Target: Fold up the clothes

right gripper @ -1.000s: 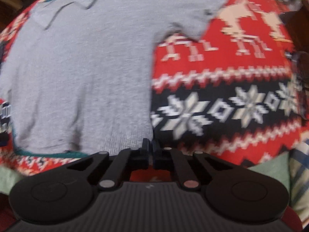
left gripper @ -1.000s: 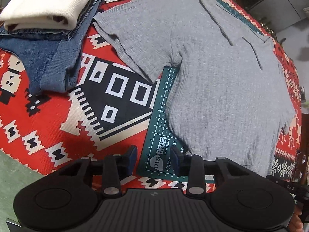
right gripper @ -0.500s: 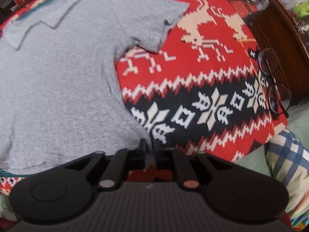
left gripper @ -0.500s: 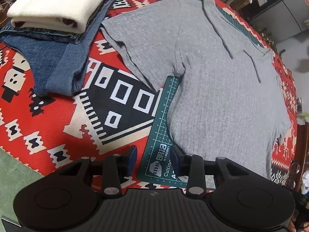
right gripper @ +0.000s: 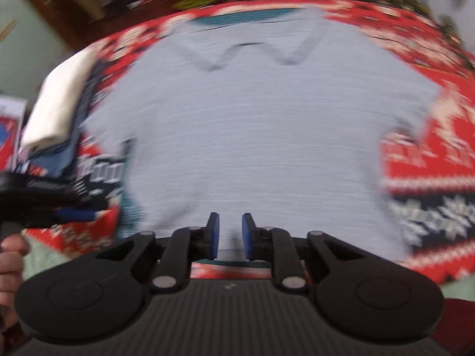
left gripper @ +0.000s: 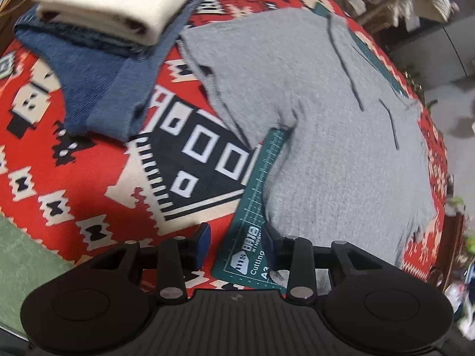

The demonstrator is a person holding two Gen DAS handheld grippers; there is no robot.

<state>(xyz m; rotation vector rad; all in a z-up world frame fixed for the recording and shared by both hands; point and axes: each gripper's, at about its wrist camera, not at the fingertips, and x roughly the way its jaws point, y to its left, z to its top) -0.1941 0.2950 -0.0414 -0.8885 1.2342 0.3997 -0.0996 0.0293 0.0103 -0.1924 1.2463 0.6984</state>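
Note:
A grey collared shirt [left gripper: 326, 118] lies spread flat, collar at the far end, on a green cutting mat [left gripper: 255, 207] over a red patterned cloth [left gripper: 74, 178]. My left gripper [left gripper: 236, 241] hovers open over the mat's near corner, its right pad at the shirt's lower left hem, with nothing between its pads. In the blurred right wrist view the shirt [right gripper: 252, 133] fills the middle. My right gripper [right gripper: 230, 231] stands above the middle of the near hem with a narrow gap between its blue pads and no cloth in it. The left gripper [right gripper: 74, 215] shows at that view's left edge.
A folded cream garment [left gripper: 112, 3] rests on folded blue jeans [left gripper: 98, 89] at the far left of the cloth, close to the shirt's left sleeve. A hand [right gripper: 12, 255] shows at the left edge. Furniture and clutter stand beyond the table.
My right gripper went from shut at the shirt's right hem to slightly open, and swung left and up to face the whole shirt. The left gripper shifted a little and stayed open.

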